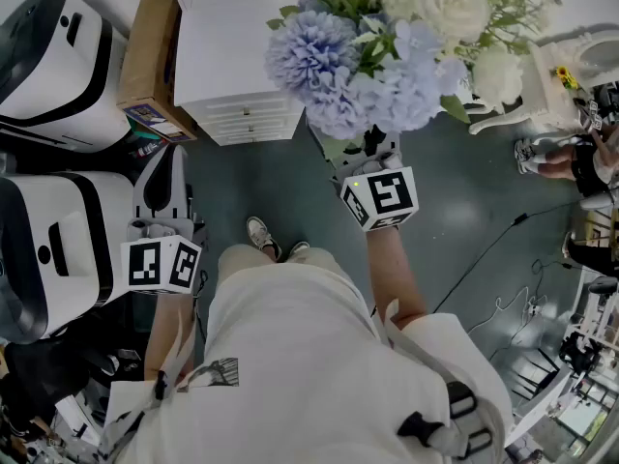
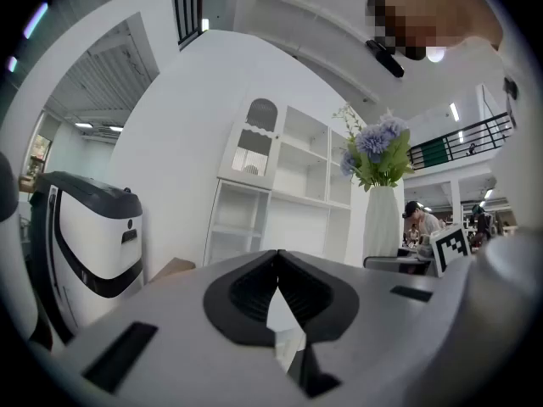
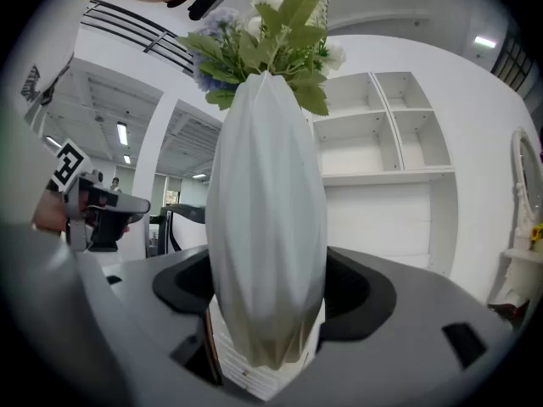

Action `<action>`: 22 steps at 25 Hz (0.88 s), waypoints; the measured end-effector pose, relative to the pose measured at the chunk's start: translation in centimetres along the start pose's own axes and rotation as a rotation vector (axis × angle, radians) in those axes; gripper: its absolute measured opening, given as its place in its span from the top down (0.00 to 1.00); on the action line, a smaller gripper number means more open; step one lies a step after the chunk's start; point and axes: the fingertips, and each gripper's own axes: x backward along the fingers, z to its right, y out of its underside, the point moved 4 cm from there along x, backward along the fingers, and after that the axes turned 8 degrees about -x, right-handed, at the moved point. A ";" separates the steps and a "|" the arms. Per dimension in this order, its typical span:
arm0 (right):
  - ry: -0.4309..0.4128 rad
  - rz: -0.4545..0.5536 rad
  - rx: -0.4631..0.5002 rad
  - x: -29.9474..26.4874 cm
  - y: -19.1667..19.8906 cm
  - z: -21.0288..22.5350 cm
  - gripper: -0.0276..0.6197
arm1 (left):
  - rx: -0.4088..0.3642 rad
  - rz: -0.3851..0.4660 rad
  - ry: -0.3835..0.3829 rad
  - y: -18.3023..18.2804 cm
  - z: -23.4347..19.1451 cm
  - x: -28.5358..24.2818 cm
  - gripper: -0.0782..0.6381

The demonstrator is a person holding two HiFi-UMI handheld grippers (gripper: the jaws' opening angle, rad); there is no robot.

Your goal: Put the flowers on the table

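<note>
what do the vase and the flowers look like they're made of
The vase looks like matte ceramic or hard plastic: opaque white, with crisp lengthwise ridges and a soft, even sheen. The flowers are probably artificial, with fabric petals and plastic leaves: the pale blue and cream heads are dense, uniform and unblemished. Real blooms can't be ruled out.

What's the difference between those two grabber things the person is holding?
The right gripper is clamped on a white vase of flowers, its jaws spread wide around it. The left gripper holds nothing, and its jaws meet at the tips. The right gripper reaches forward under the bouquet, while the left gripper sits close by the person's side. Both are grey with black pads and carry a marker cube.
</note>
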 end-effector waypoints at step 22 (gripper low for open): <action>0.013 0.035 -0.017 12.6 -0.5 -0.8 0.39 | -0.011 0.036 -0.079 -0.2 6.3 9.6 0.87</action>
